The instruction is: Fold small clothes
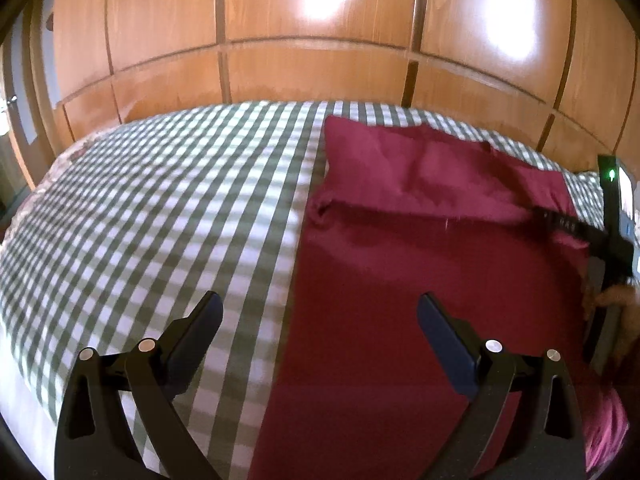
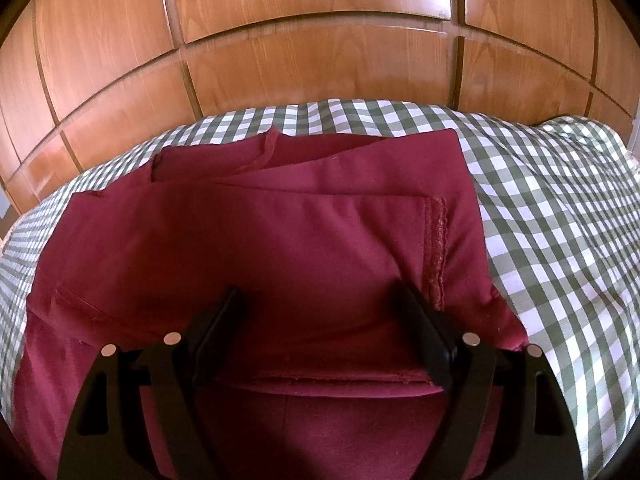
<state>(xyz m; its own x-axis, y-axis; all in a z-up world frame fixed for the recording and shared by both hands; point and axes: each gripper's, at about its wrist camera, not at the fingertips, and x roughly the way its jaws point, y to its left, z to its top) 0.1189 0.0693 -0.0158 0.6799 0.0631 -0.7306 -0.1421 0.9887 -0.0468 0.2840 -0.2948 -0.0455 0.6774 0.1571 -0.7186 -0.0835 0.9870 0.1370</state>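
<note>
A shiny brown wooden wardrobe (image 1: 320, 32) stands behind a bed with a green and white checked sheet (image 1: 160, 200). A dark red cloth garment (image 2: 280, 240) lies on the sheet, partly folded, with layers stacked at its far end. The left gripper (image 1: 320, 320) hangs over the garment's left edge, fingers wide apart and holding nothing. The right gripper (image 2: 322, 304) has its fingers spread, with a fold of the red cloth lying between them.

Maroon garment (image 2: 280, 240) on green-and-white checked bedsheet (image 1: 160, 200), before orange-brown wooden wardrobe (image 1: 280, 20).
</note>
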